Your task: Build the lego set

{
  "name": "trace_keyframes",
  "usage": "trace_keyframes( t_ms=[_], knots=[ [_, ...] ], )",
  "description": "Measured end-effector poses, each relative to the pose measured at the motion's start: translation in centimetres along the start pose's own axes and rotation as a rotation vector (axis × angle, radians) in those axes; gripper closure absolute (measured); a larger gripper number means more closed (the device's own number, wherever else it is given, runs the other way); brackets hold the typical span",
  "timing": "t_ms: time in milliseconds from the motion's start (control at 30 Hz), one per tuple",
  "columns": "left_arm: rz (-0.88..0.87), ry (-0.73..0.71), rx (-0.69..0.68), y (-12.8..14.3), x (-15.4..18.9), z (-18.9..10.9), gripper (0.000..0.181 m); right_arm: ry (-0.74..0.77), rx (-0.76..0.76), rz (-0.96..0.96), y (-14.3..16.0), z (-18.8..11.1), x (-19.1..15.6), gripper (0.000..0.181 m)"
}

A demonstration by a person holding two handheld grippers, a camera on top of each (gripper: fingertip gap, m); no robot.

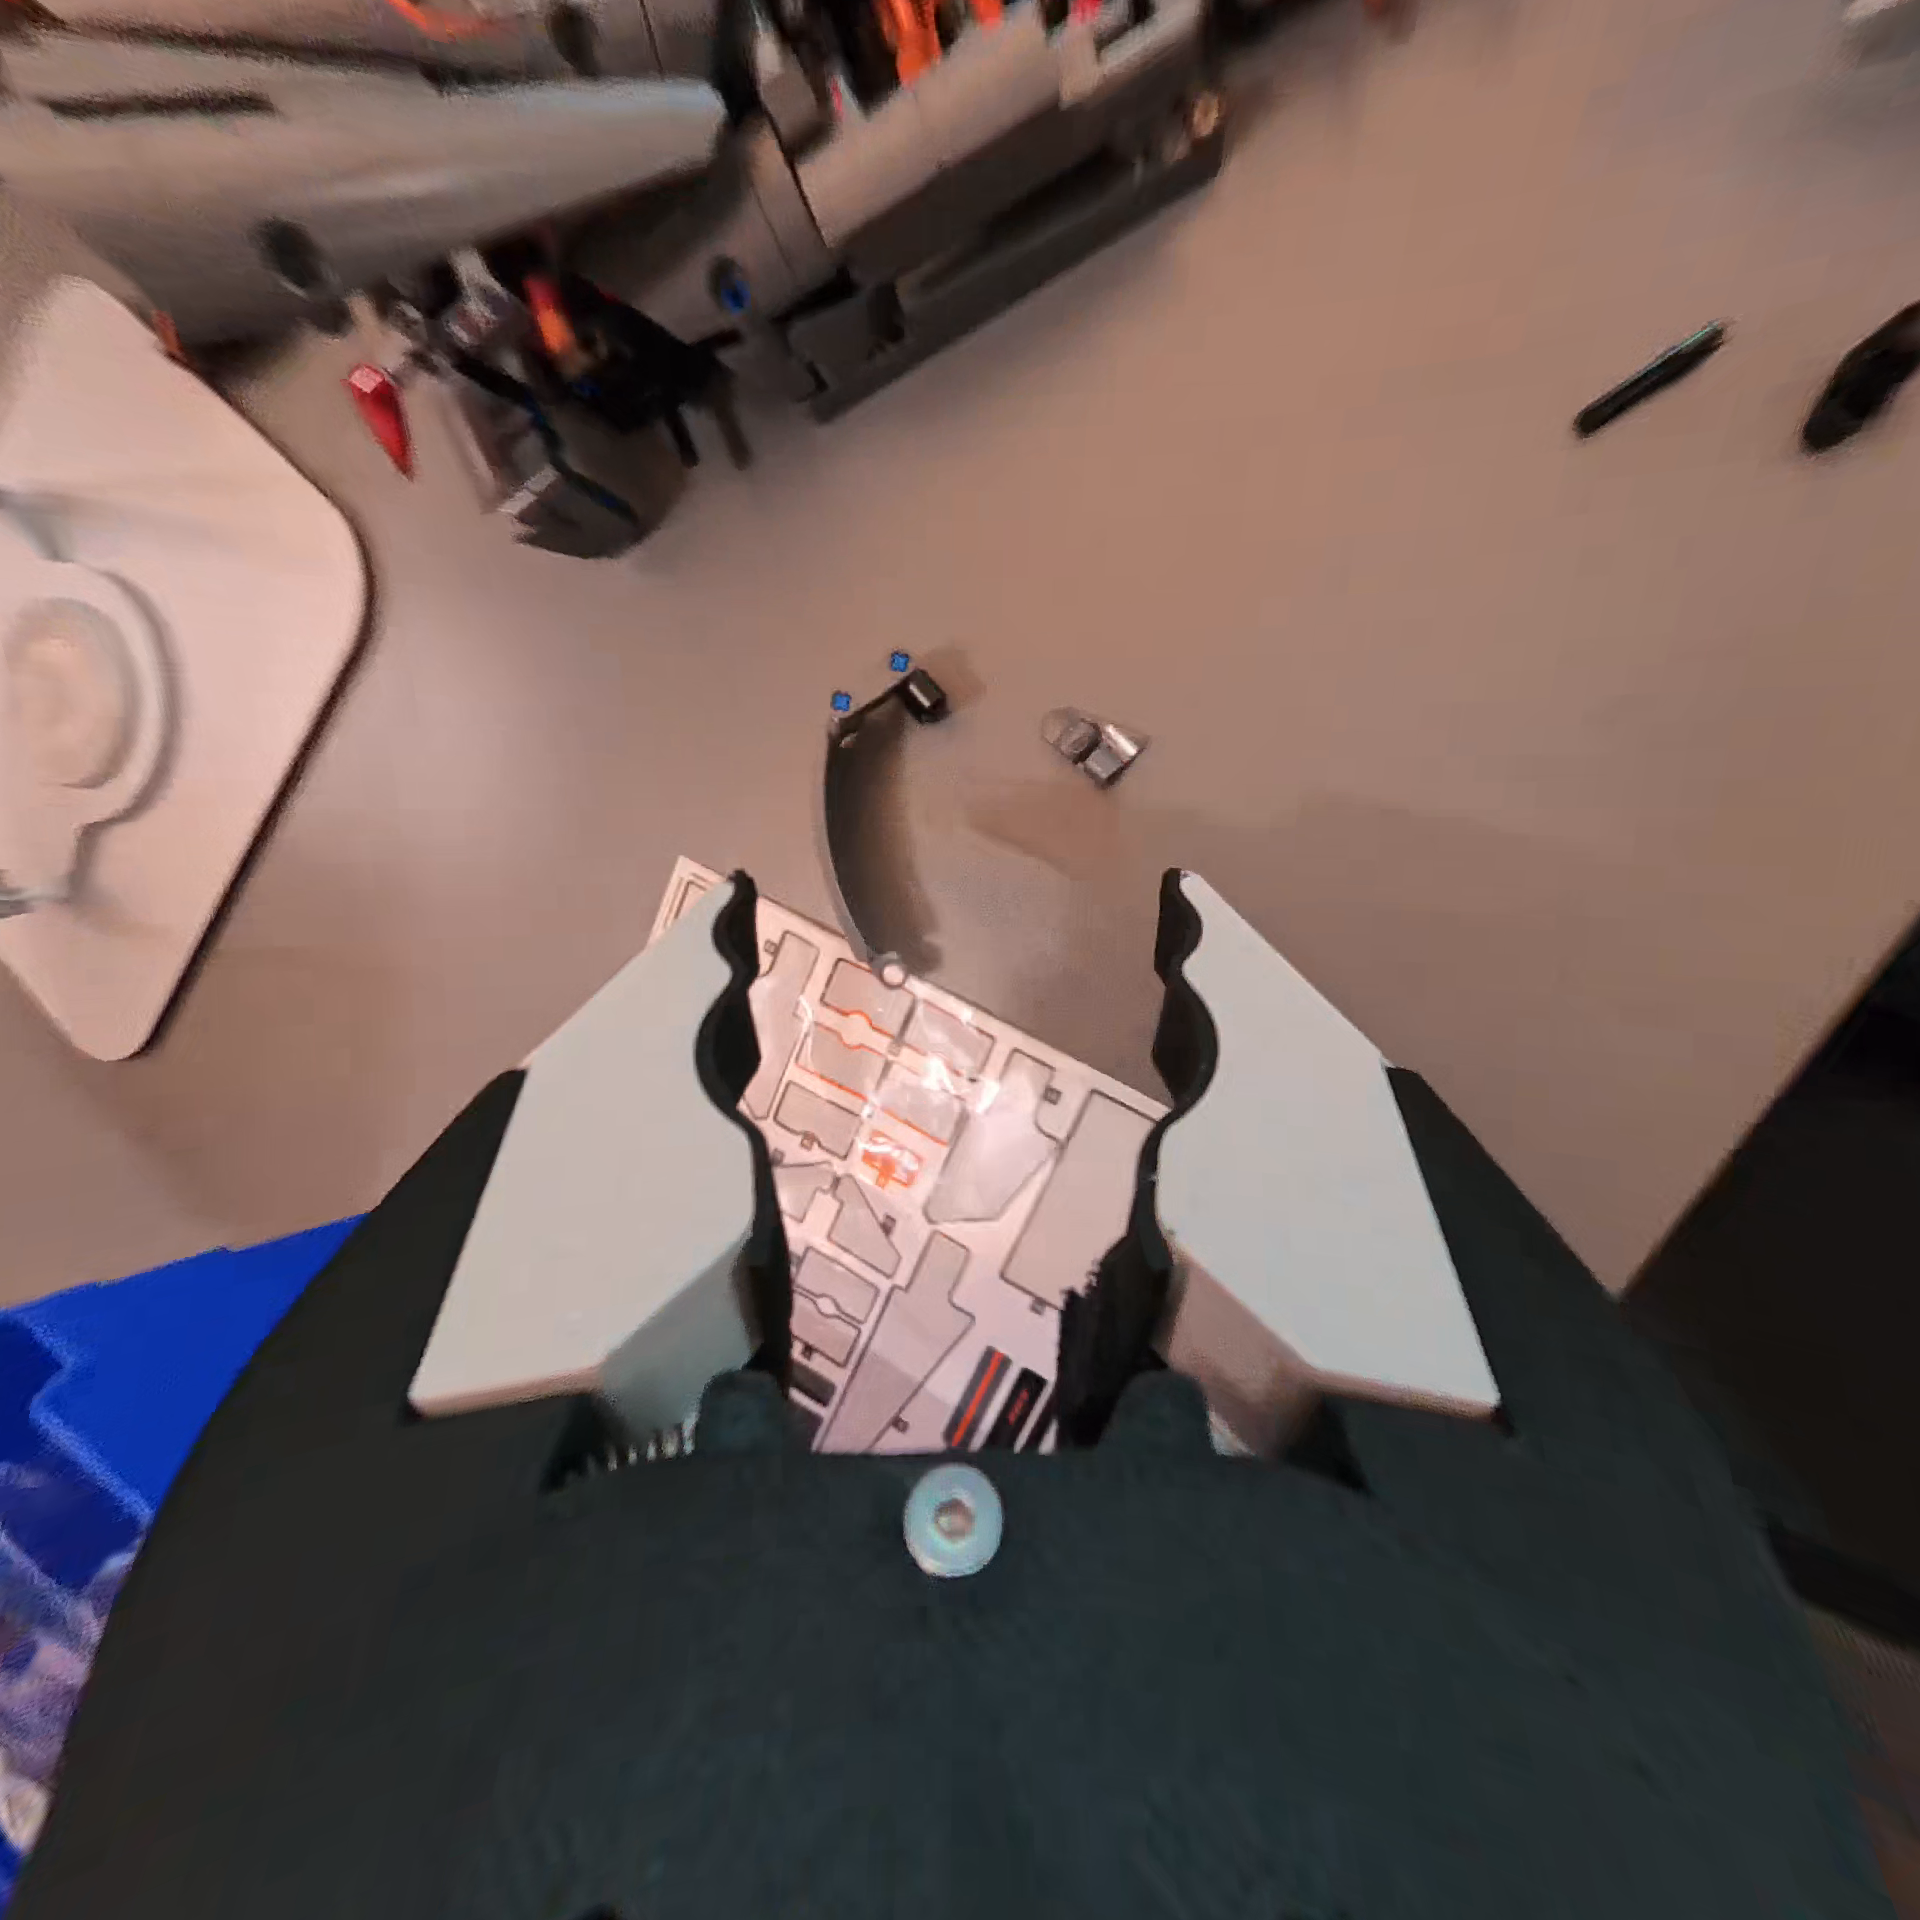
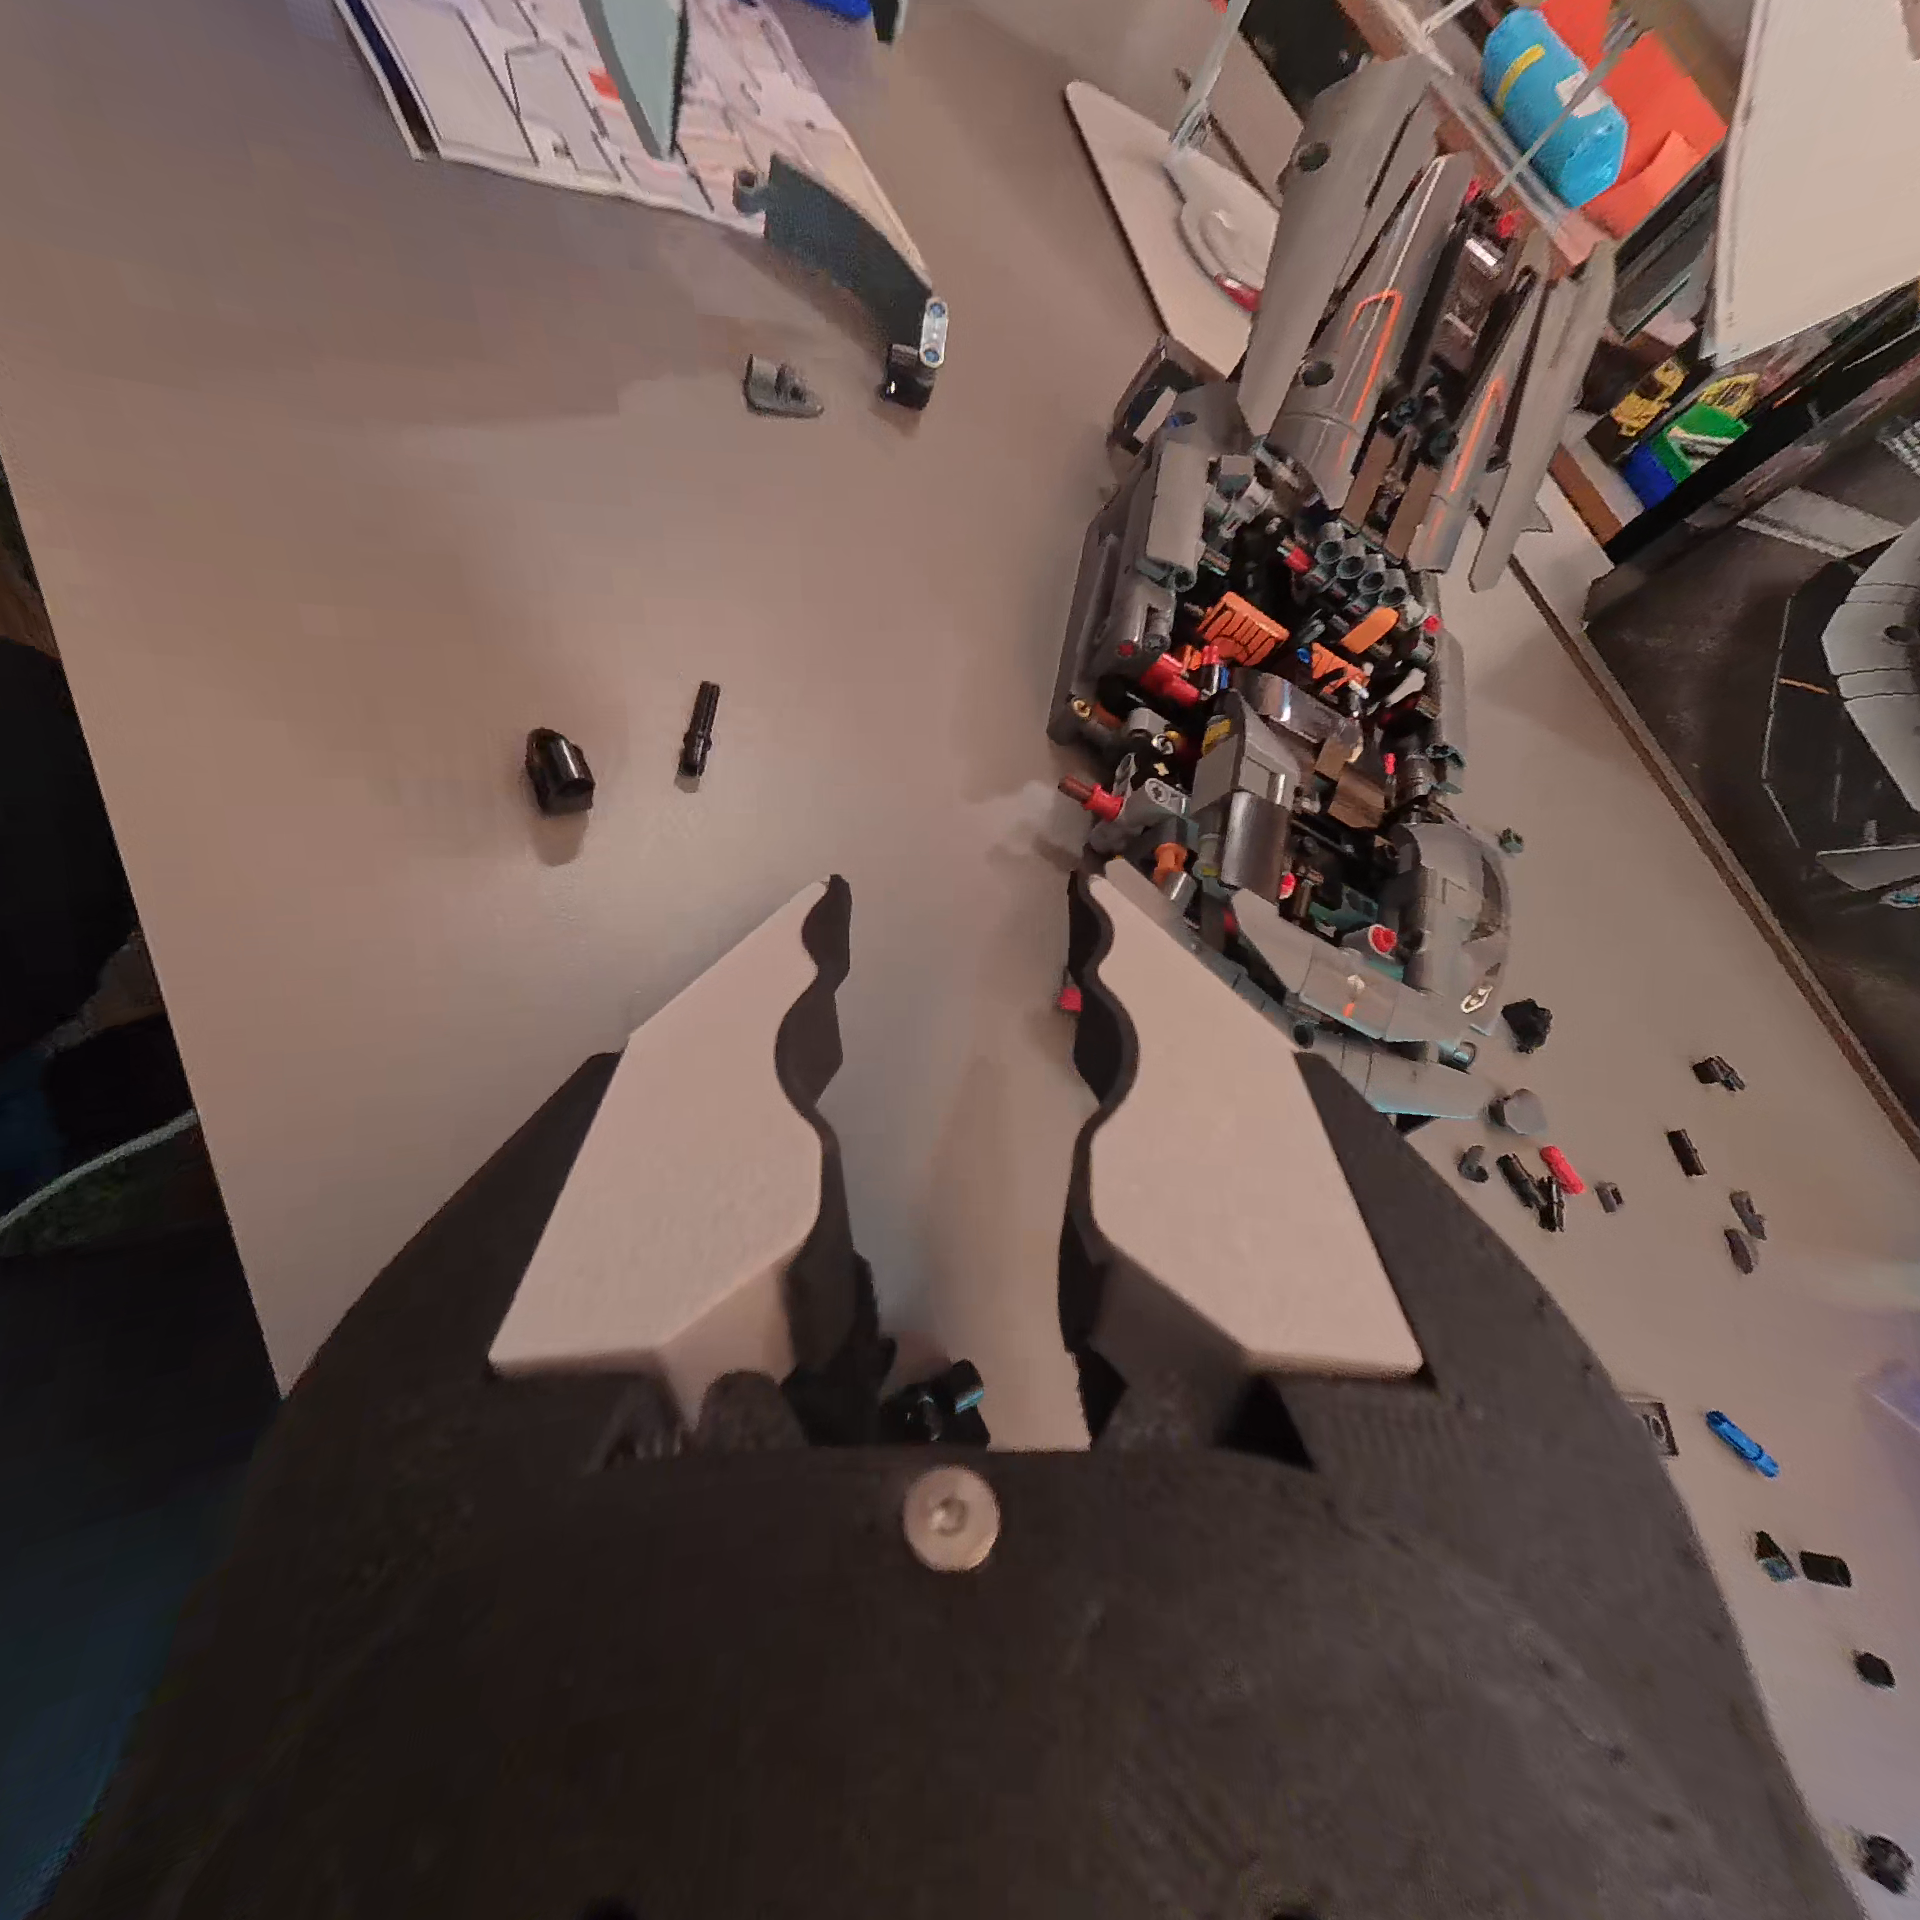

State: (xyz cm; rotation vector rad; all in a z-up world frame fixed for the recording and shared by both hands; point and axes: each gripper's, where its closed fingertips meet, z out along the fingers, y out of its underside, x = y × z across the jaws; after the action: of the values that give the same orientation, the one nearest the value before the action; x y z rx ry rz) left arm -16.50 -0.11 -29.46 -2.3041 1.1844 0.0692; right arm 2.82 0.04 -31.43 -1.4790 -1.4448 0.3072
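Note:
A half-built grey, black and orange lego car (image 2: pixel 1299 727) lies on the table; it is blurred at the far left of the left wrist view (image 1: pixel 582 416). My left gripper (image 1: pixel 956 894) is open and empty above the sticker sheet (image 1: pixel 935 1143). A curved grey panel piece with blue pins (image 1: pixel 862 821) lies just ahead, and shows in the right wrist view (image 2: pixel 831 239). A small grey piece (image 1: pixel 1096 743) lies beside it. My right gripper (image 2: pixel 956 894) is open and empty over bare table, beside the car's near end. A black connector (image 2: pixel 559 771) and a black pin (image 2: pixel 698 729) lie ahead to its left.
Several small loose pieces (image 2: pixel 1621 1174) lie right of the car. A blue bin (image 1: pixel 125 1382) is at lower left. A pale board (image 1: pixel 156 665) sits left. The table edge (image 2: pixel 135 862) runs down the left. Boxes (image 2: pixel 1808 187) stand at far right. To reach the small grey piece (image 1: pixel 1096 743) in a straight line is about 5 cm for my left fingers, about 15 cm for my right. The right camera catches it too, in the right wrist view (image 2: pixel 779 381). Between my right fingertips and the black connector (image 2: pixel 559 771) there is roughly 5 cm.

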Motion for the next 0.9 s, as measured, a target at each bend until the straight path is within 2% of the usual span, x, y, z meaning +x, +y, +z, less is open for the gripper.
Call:
trace_keyframes(
  t_ms=[67, 233, 367, 467, 633, 900],
  knots=[
    [0.001, -0.02, 0.087, -0.3, 1.2, -1.8, 0.106, -0.001, 0.015, 0.01, -0.2, -0.2, 0.1, 0.14],
    [-0.079, -0.111, 0.197, 1.2, 3.2, -4.5, 0.103, 0.002, 0.048, 0.04, -0.6, -0.4, 0.5, 0.135],
    [-0.078, -0.095, 0.329, 0.9, 7.9, -6.0, 0.097, 0.006, 0.064, 0.073, -0.7, -0.6, 0.9, 0.124],
    [-0.049, -0.056, 0.379, 1.6, 12.0, -5.8, 0.093, 0.031, 0.071, 0.086, -0.8, -0.6, 1.4, 0.113],
    [-0.066, -0.028, 0.425, 4.2, 17.0, -5.3, 0.089, 0.05, 0.103, 0.117, -1.1, -1.0, 2.0, 0.104],
    [-0.216, 0.035, 0.475, 9.7, 22.6, -3.3, 0.088, 0.084, 0.103, 0.138, -1.0, -1.0, 2.6, 0.093]
  ],
)
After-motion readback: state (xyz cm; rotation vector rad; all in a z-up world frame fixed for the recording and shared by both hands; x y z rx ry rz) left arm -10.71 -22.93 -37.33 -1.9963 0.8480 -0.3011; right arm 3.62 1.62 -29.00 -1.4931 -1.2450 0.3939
